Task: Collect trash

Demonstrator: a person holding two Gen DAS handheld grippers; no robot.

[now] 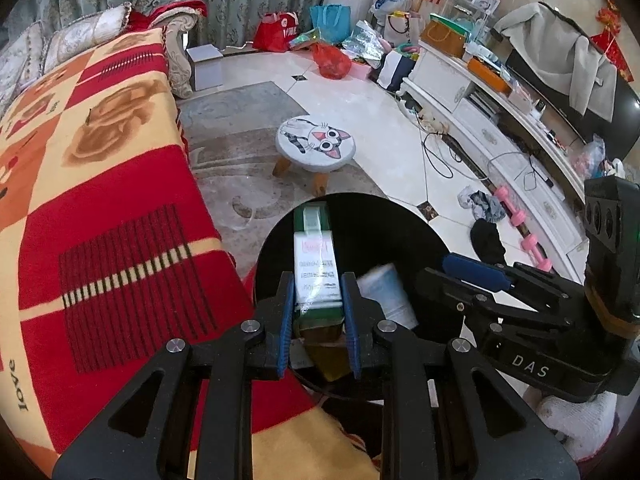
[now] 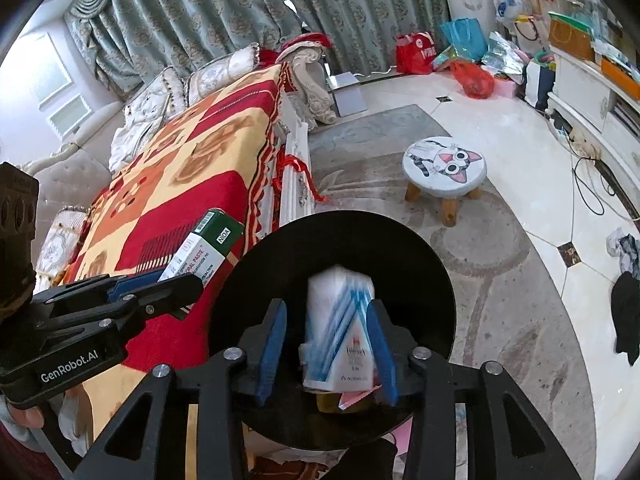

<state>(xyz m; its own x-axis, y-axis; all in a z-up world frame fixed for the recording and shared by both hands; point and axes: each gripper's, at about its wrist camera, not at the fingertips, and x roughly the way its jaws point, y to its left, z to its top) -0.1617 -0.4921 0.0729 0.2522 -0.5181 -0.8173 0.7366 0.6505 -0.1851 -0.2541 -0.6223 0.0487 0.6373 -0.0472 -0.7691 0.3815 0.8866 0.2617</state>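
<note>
Left gripper (image 1: 316, 312): gripping the green-and-white cardboard box (image 1: 316, 264) over the round black bin (image 1: 400, 232)
Right gripper (image 2: 328, 344): parted, blurred white-and-blue carton (image 2: 340, 320) sitting loosely between its pads (image 2: 272, 344)

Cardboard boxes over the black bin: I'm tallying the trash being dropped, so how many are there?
2. The green and white box sits between the left gripper pads; the blue and white box sits inside the right gripper. More may lie hidden inside the black bin.
</note>
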